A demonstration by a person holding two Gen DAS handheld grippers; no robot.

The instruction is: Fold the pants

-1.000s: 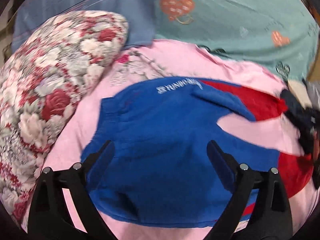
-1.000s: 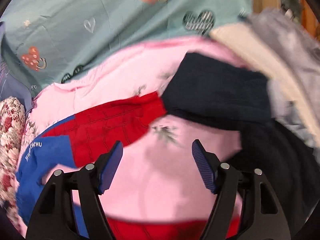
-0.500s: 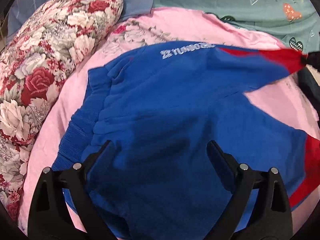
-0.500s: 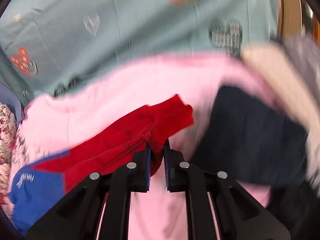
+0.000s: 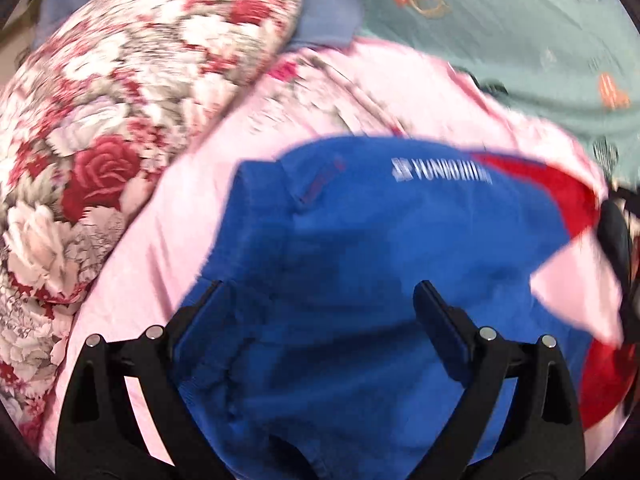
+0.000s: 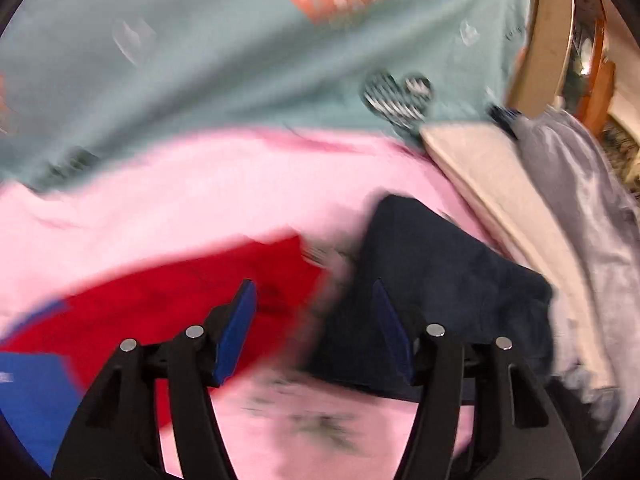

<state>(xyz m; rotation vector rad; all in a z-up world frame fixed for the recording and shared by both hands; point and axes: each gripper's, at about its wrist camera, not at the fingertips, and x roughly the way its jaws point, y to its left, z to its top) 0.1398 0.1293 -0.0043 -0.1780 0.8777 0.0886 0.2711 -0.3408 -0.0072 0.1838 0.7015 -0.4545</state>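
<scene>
Fingers of the left gripper [image 5: 320,316] stand wide apart with nothing clamped, hovering over the blue seat of the pants [image 5: 360,260], which lie spread on the pink sheet [image 5: 168,240]; beyond the left finger sits a floral pillow [image 5: 120,120]. Fingers of the right gripper [image 6: 314,320] have just been opening and now stand apart, gripping nothing. The red pant leg [image 6: 180,304] lies under and beyond its left finger, a dark folded garment [image 6: 440,280] beyond its right finger.
</scene>
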